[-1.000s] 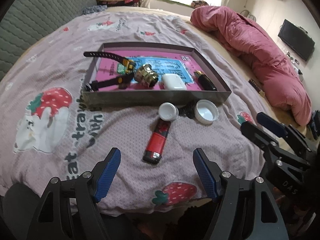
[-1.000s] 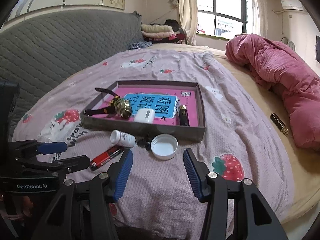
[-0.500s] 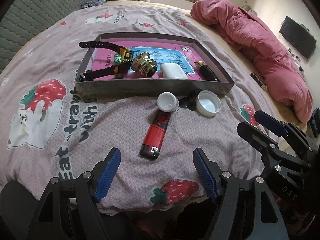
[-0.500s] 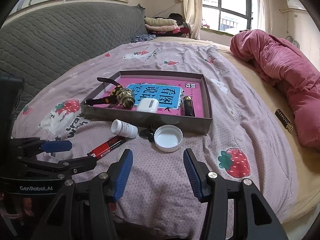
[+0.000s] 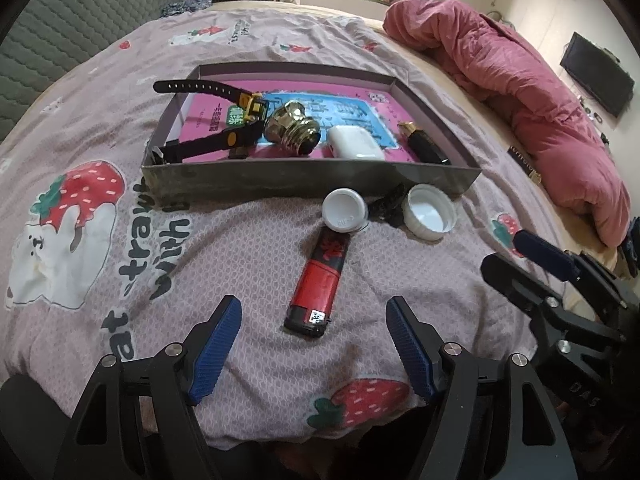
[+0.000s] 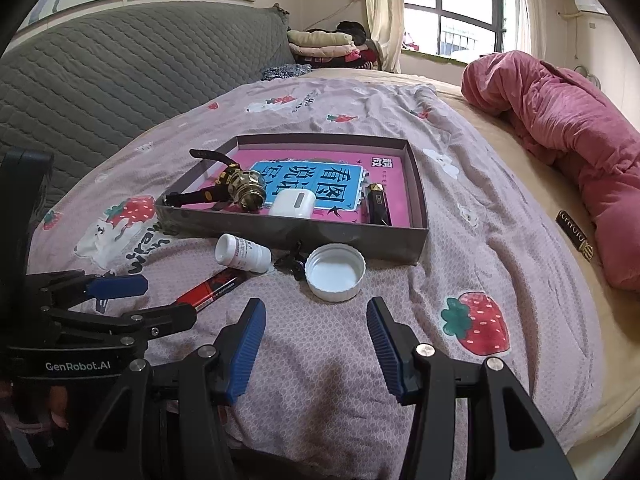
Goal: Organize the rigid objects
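Observation:
A shallow grey box (image 5: 312,178) (image 6: 416,184) on the bed holds a black watch (image 5: 208,88), a brass knob (image 5: 292,128) (image 6: 248,192), a white earbud case (image 5: 354,142) (image 6: 292,202) and a black lighter (image 5: 424,146) (image 6: 378,204). In front of the box lie a red lighter (image 5: 322,280) (image 6: 212,286), a small white bottle (image 5: 344,212) (image 6: 242,254), a small black object (image 5: 386,204) and a white lid (image 5: 428,212) (image 6: 336,272). My left gripper (image 5: 314,344) is open, just short of the red lighter. My right gripper (image 6: 316,340) is open, just short of the white lid.
The bed has a pink strawberry-print sheet (image 5: 100,208). A rolled pink duvet (image 5: 520,92) (image 6: 568,148) lies at the right. A small dark tag (image 6: 574,236) lies on the mattress by it. A grey quilted headboard (image 6: 120,80) stands at the left.
Both grippers have moved slightly forward and lower toward the items in front of the box. Nothing has been grasped or shifted.

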